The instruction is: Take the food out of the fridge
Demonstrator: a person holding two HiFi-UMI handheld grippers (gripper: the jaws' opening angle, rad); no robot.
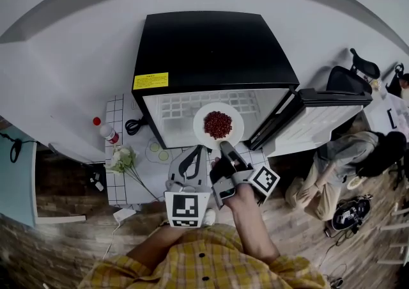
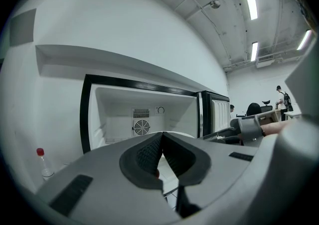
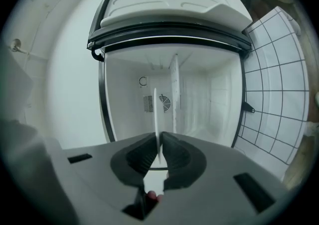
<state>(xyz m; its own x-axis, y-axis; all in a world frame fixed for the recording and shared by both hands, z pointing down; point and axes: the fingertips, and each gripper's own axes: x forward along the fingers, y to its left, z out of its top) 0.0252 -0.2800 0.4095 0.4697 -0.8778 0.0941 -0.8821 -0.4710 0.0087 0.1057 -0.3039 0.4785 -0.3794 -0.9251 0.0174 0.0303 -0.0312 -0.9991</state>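
The right gripper (image 1: 225,148) is pinching the near rim of the white plate (image 1: 202,117) in the middle of the head view. The plate lies flat at the mouth of the open fridge (image 1: 214,51), just above the gripper in the picture, with red food (image 1: 218,124) on it. The left gripper (image 1: 193,155), squeezed tight on nothing, is just beside it, lower left.
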